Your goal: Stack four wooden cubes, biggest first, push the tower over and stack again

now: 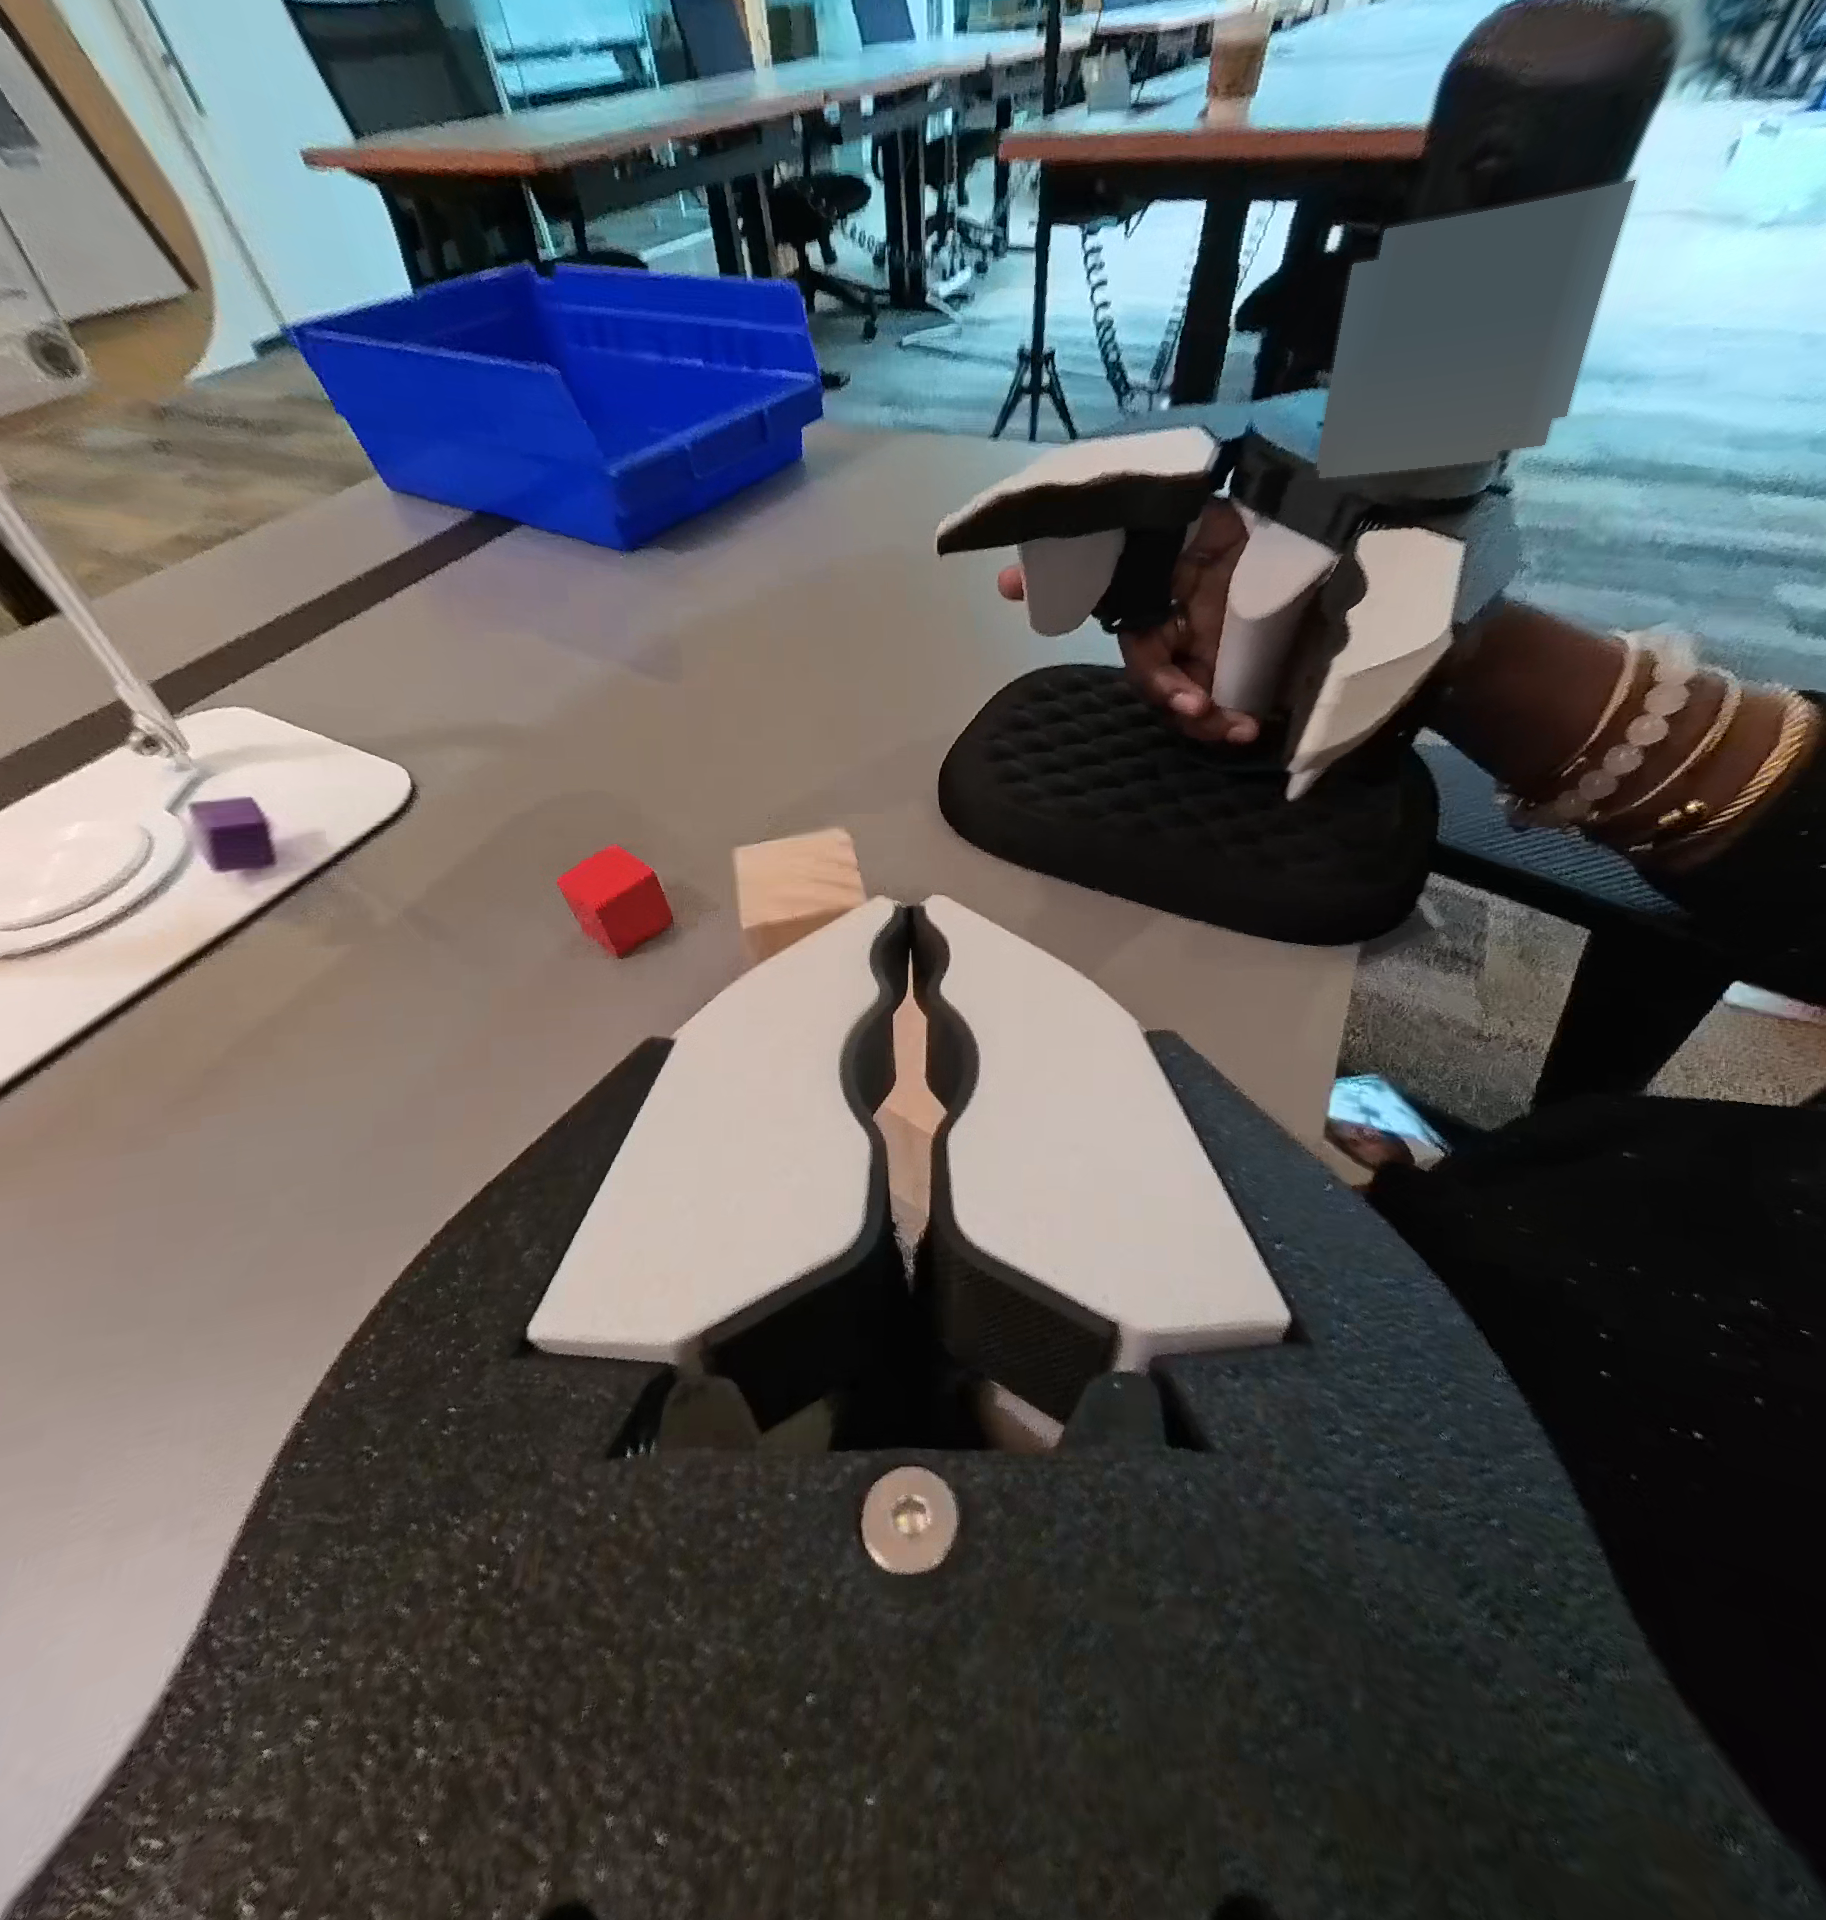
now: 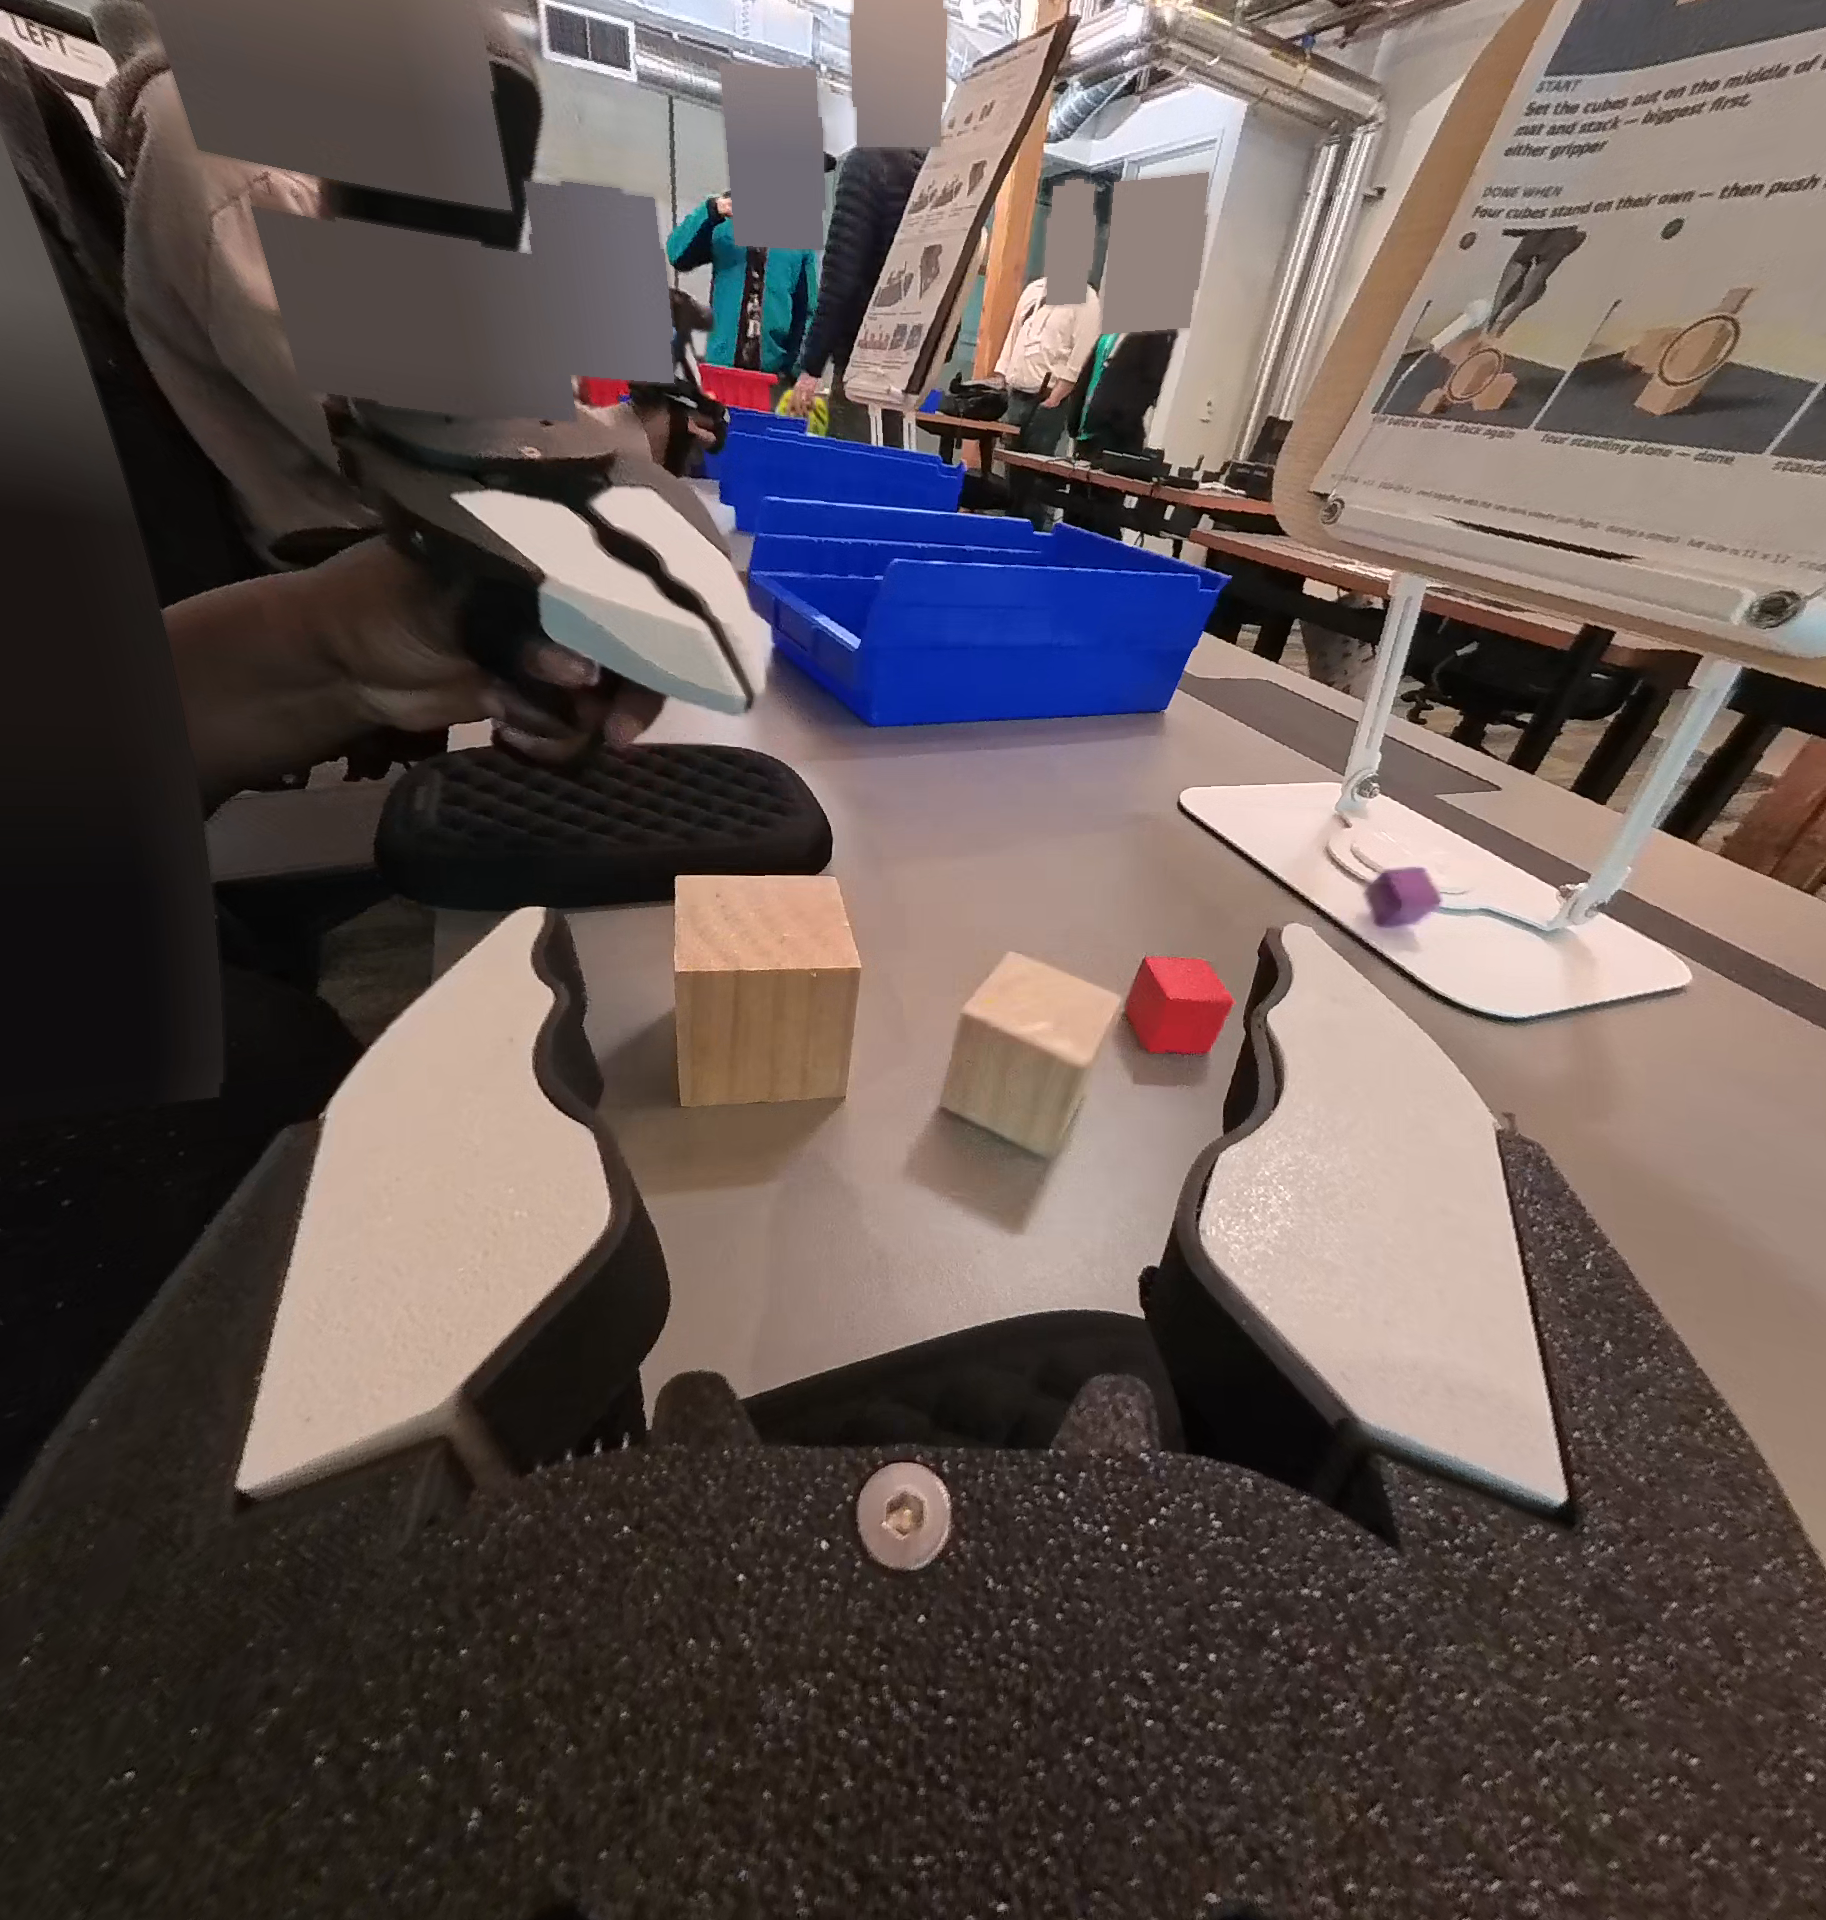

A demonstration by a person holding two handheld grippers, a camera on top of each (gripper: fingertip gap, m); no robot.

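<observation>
Cubes lie scattered on a grey table (image 2: 992, 810), seen here from the left side across to the right in the right wrist view. At the far left, the left gripper (image 2: 748, 681) is held in a hand (image 2: 348, 655) above a black waffle-patterned pad (image 2: 597, 821) at the table's near edge; its two pale fingers are pressed together with nothing between them, tips angled down toward the table. Just in front of the pad stands a large wooden cube (image 2: 763, 987), upright and square to the camera. To its right, apart from it, sits a smaller pale wooden cube (image 2: 1028, 1049), turned corner-on. A small red cube (image 2: 1179, 1003) rests just beyond that one, close to it but whether they touch is unclear. The right gripper (image 2: 914, 997) hovers low over the table with its fingers spread wide; the two wooden cubes and the red cube all stand in the span between the fingers, and neither pad presses on any of them. Behind, a blue bin (image 2: 971, 644) stands on the table. Farther right, a white stand base (image 2: 1491, 935) carries a small purple cube (image 2: 1402, 894), blurred, and holds up a printed instruction board (image 2: 1615, 312).
</observation>
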